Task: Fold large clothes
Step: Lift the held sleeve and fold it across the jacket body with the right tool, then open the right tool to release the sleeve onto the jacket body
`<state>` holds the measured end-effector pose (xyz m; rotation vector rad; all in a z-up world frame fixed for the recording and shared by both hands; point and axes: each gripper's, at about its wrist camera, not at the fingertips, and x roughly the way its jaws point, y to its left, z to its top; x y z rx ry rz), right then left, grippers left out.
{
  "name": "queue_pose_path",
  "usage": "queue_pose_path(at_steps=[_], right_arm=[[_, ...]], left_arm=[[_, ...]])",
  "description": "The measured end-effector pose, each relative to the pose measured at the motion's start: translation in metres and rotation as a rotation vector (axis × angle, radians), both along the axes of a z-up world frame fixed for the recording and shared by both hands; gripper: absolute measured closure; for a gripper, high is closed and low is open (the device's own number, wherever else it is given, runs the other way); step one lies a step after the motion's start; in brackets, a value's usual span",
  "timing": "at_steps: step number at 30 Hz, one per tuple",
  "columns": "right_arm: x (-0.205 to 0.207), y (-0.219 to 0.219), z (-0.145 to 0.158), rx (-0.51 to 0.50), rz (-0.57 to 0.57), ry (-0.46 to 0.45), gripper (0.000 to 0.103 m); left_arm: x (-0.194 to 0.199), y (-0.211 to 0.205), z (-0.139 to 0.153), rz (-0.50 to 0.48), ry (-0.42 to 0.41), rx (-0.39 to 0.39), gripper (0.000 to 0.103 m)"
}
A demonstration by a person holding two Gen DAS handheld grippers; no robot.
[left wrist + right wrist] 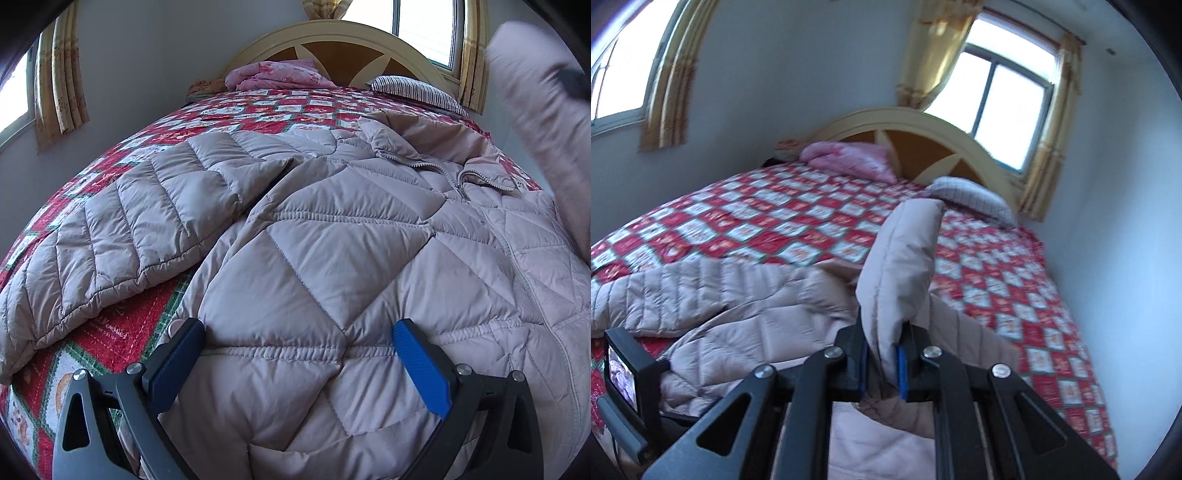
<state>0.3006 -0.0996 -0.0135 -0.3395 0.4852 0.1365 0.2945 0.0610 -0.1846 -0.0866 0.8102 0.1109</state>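
Note:
A large beige quilted puffer jacket (332,240) lies front up on the bed, zipper and collar toward the headboard, its left sleeve (129,221) spread out to the left. My left gripper (295,350) is open, its blue pads hovering just above the jacket's lower body. My right gripper (882,363) is shut on the jacket's right sleeve (901,266) and holds it lifted above the bed, cuff pointing up. The raised sleeve shows blurred at the right edge of the left wrist view (535,110). The jacket body (757,306) lies below it.
The bed has a red and white patchwork quilt (775,221) and a curved cream headboard (332,33). A pink folded blanket (280,75) and a striped pillow (417,92) lie by the headboard. Curtained windows (1004,103) are behind. The left gripper's unit (624,373) shows at lower left.

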Motion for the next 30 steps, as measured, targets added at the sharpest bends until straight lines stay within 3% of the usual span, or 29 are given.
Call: queue_pose_path(at_steps=[10,13,16,17,19,22,26,30], right_arm=[[0.033,0.049,-0.095,0.08,0.046,0.215,0.089],[0.042,0.05,-0.113,0.13,0.089,0.299,0.079],[0.034,0.043,-0.105,0.237,0.161,0.321,0.038],[0.029,0.039,-0.099,0.262,0.188,0.322,0.033],[0.011,0.026,-0.077,0.285,0.231,0.295,0.031],[-0.012,-0.011,-0.046,0.313,0.259,0.216,0.03],[-0.012,-0.086,-0.026,0.295,0.099,0.12,0.03],[0.025,-0.185,-0.042,0.368,-0.252,0.096,0.038]], left_arm=[[0.001,-0.002,-0.001,0.007,0.003,0.006,0.001],[0.001,-0.002,-0.001,0.006,0.005,0.01,0.001],[0.001,0.0,0.0,0.004,0.008,-0.002,0.001],[0.001,0.003,0.002,0.003,0.005,-0.011,0.001],[-0.004,0.009,0.009,0.003,0.005,-0.01,0.001],[-0.015,0.013,0.034,0.003,0.006,0.051,0.001],[-0.017,0.012,0.098,-0.025,-0.086,0.038,0.001],[0.011,-0.022,0.139,-0.075,-0.175,-0.012,0.001]])
